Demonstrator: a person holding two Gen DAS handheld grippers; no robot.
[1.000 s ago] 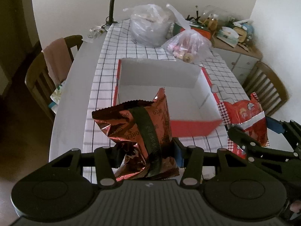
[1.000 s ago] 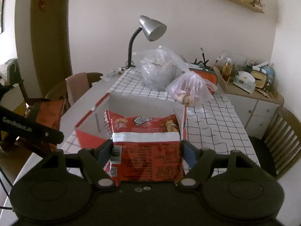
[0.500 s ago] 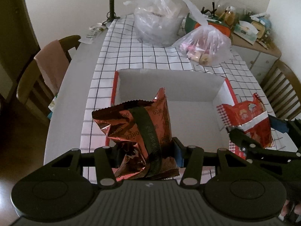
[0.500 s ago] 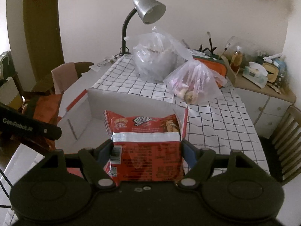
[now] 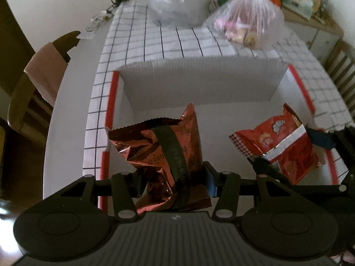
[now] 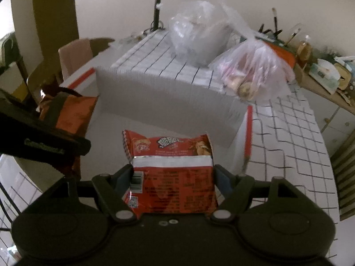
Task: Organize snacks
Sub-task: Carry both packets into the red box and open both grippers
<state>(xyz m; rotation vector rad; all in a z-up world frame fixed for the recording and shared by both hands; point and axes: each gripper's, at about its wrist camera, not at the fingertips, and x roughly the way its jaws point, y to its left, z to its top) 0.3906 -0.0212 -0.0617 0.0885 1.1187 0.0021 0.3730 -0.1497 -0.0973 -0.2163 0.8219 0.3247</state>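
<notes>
My left gripper (image 5: 173,175) is shut on a copper-brown Oreo packet (image 5: 164,153) and holds it over the near left part of the white box with red rims (image 5: 199,88). My right gripper (image 6: 173,177) is shut on a red snack packet (image 6: 170,173) and holds it over the box's near right part; the packet also shows in the left wrist view (image 5: 277,141). The box (image 6: 164,97) is open and its floor is bare. The Oreo packet (image 6: 68,113) shows at the left of the right wrist view.
The box lies on a checked cloth (image 5: 168,37) on a white table. Behind it stand two clear plastic bags of food (image 5: 246,22) (image 6: 199,37) and a desk lamp (image 6: 159,6). Wooden chairs (image 5: 40,82) flank the table; a cluttered sideboard (image 6: 328,73) is at the right.
Both grippers have moved forward and tilted down, carrying their packets from in front of the box to over its inside. Both stay shut on them.
</notes>
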